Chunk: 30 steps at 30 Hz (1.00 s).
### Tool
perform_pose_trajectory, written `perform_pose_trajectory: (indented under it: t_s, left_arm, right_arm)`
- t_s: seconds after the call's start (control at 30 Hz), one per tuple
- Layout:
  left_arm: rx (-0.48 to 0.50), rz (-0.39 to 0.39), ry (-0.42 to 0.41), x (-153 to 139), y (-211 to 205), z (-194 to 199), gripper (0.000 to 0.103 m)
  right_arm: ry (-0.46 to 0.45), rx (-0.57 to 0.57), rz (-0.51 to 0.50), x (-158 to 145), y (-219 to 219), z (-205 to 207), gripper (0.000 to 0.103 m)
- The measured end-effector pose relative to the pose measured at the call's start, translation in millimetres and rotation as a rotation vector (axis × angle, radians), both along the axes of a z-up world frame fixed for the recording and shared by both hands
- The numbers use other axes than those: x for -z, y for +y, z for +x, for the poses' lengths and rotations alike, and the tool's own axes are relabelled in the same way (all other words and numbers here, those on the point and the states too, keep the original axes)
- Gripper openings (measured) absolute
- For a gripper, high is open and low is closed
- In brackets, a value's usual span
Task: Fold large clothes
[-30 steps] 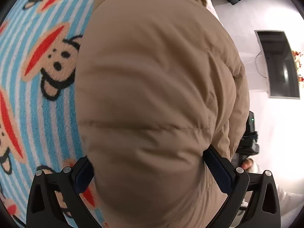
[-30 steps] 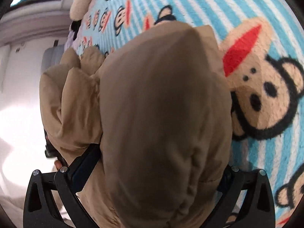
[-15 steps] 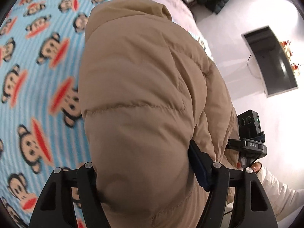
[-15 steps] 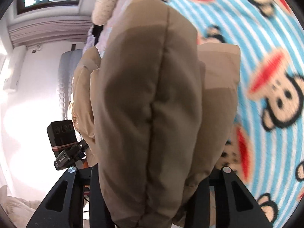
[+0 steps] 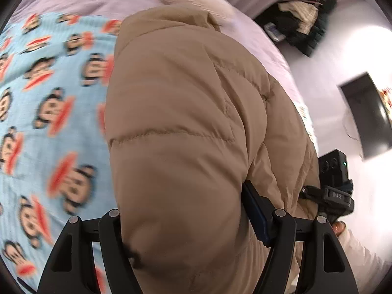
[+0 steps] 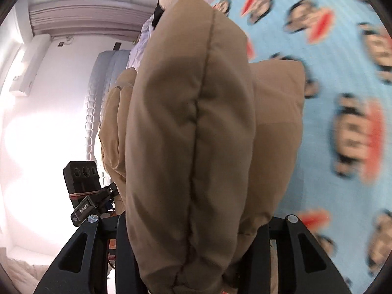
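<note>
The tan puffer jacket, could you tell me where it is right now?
The tan puffer jacket fills both wrist views, clamped in the left tongs and right tongs above the monkey-print blanket.

Both wrist cams look down along their own fingers, right up against the tan puffer jacket, sharing it and the monkey blanket.

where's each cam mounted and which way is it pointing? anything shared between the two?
Left wrist: rides the left hand-held gripper, looking down along its fingers at the tan puffer jacket clamped between them, over the monkey-print blanket; a hand and pale sleeve show lower right.
Right wrist: rides the right hand-held gripper, looking along its fingers at a bunched jacket fold, blanket on the right, white wall on the left; no body part clearly visible.
Shared: the jacket, the blanket; each view shows the other gripper's camera unit.
</note>
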<state>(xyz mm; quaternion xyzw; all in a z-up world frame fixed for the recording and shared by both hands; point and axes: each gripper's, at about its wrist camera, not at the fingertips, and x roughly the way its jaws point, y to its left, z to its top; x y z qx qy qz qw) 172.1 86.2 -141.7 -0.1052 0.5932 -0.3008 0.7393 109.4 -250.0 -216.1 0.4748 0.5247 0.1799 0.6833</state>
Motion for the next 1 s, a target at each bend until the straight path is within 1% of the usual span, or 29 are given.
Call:
perform_pose_trajectory:
  t_s: [0.03,0.07,0.1,0.13,0.2,0.23,0.27,0.3,0.33,0.37,0.43,0.47,0.5,0.53,0.57,0.63,0.67,0.7,0.73,0.77,0.83,0.9,0.93,0.97,1.0]
  left_arm:
    - [-0.014,0.022,0.001,10,9,7,0.074]
    - [-0.031,0.047,0.009,23,18,14,0.075]
    - [-0.059,0.075,0.026,39,28,22,0.08]
    - [-0.077,0.071,0.043,48,38,28,0.083]
    - [-0.125,0.036,0.08,58,54,33,0.084]
    - [-0.135,0.039,0.079,57,64,32,0.084]
    - [-0.14,0.061,0.056,50,74,31,0.084]
    - [-0.142,0.086,0.023,41,80,29,0.084]
    - [-0.142,0.113,-0.031,28,83,26,0.084]
    - [-0.146,0.126,-0.076,16,87,24,0.084]
    - [-0.153,0.13,-0.158,-9,91,28,0.084]
    - [-0.157,0.128,-0.184,-19,84,32,0.084]
    - [-0.154,0.123,-0.211,-27,82,39,0.084]
    - [-0.147,0.121,-0.225,-34,76,45,0.084]
    - [-0.14,0.128,-0.235,-36,64,58,0.084]
    - [-0.116,0.17,-0.247,-27,44,72,0.084]
    - [-0.098,0.195,-0.24,-18,29,77,0.084]
    - [-0.086,0.218,-0.23,-11,19,79,0.084]
    - [-0.072,0.246,-0.218,-4,5,77,0.084]
    - [-0.064,0.276,-0.223,3,-5,76,0.084]
    - [-0.045,0.312,-0.235,12,-19,69,0.084]
    - [-0.032,0.35,-0.259,16,-31,65,0.084]
    - [-0.023,0.361,-0.264,19,-34,64,0.085]
    - [-0.014,0.368,-0.268,20,-37,62,0.086]
    - [-0.011,0.372,-0.272,20,-39,61,0.086]
  right_arm:
    - [0.004,-0.006,-0.003,5,7,7,0.044]
    - [0.023,-0.013,-0.009,17,20,19,0.044]
    - [0.048,-0.015,-0.02,27,30,26,0.044]
    - [0.065,-0.012,-0.034,35,35,30,0.046]
    - [0.103,0.016,-0.065,44,39,36,0.058]
    - [0.122,0.03,-0.076,41,42,36,0.059]
    - [0.142,0.036,-0.09,38,43,35,0.06]
    - [0.164,0.028,-0.128,30,41,33,0.06]
    - [0.168,0.023,-0.166,23,39,27,0.06]
    - [0.158,0.02,-0.23,7,34,21,0.06]
    - [0.111,0.049,-0.36,-26,27,8,0.06]
    - [0.077,0.069,-0.401,-44,24,0,0.057]
    - [0.038,0.088,-0.409,-61,21,-7,0.044]
    - [0.02,0.094,-0.392,-70,23,-10,0.039]
    - [0.005,0.096,-0.354,-78,27,-10,0.037]
    - [-0.012,0.069,-0.274,-82,45,-4,0.032]
    - [-0.015,0.035,-0.254,-81,67,2,0.03]
    - [-0.014,-0.024,-0.261,-79,86,7,0.029]
    - [-0.011,-0.067,-0.288,-72,97,3,0.028]
    - [0.007,-0.134,-0.345,-63,116,2,0.026]
    - [0.044,-0.204,-0.428,-51,131,-17,0.023]
    - [0.103,-0.238,-0.545,-34,139,-32,0.02]
    - [0.136,-0.241,-0.582,-26,137,-37,0.019]
    - [0.165,-0.225,-0.58,-14,132,-46,0.019]
    - [0.197,-0.188,-0.54,-4,126,-54,0.019]
